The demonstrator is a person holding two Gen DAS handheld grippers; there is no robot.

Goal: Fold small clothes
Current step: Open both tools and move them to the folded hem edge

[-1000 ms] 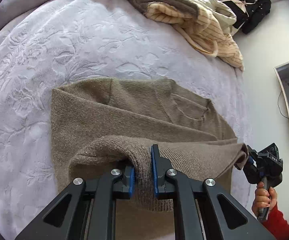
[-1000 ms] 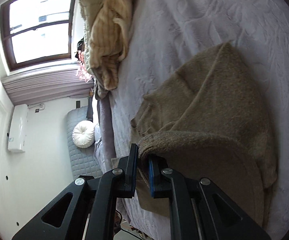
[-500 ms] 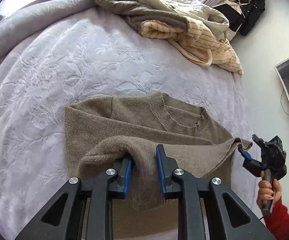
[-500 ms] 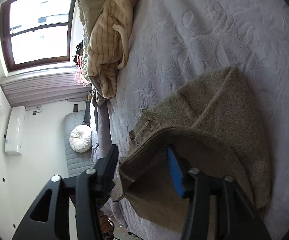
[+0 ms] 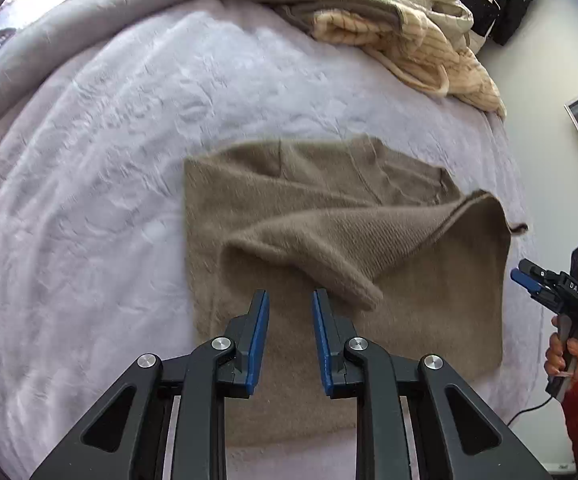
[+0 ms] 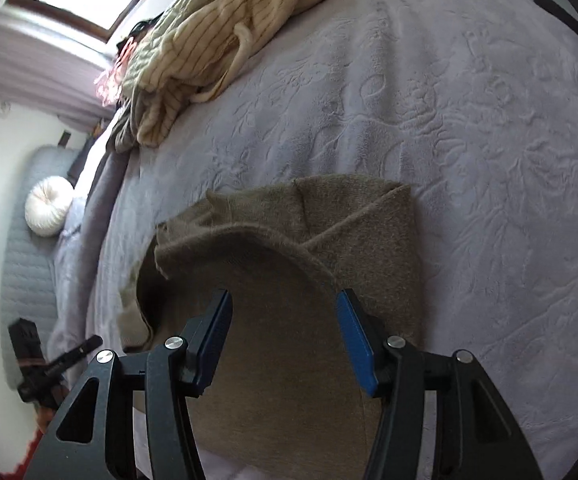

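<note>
Your left gripper (image 5: 289, 312) has its fingers spread with nothing between them, hovering just over the near half of the brown sweater (image 5: 329, 280). Your right gripper (image 6: 285, 320) is spread wider and is equally empty; in the left wrist view it sits off the sweater's right edge, held in your hand (image 5: 569, 356).

The sweater lies on the lilac bedspread (image 5: 109, 200), toward the side of the bed nearest you. Its lower part is doubled up over the body, but the fold is not flat. A loose ridge of knit (image 5: 321, 264) stands just ahead of your left fingers, and the flap's right corner (image 5: 489, 208) curls up, showing the hem. From the right wrist view the same flap arches over a hollow. That looks like fabric dropped onto itself, so expect the fold to need pressing down or tugging square. Soft knit like this probably will not hold a crease by itself.

The pile of cream striped and quilted clothes (image 5: 409, 32) lies well apart at the far side of the bed, so nothing blocks you there. A rumpled grey blanket (image 5: 69, 40) runs along the far left edge, also well apart from the sweater.
</note>
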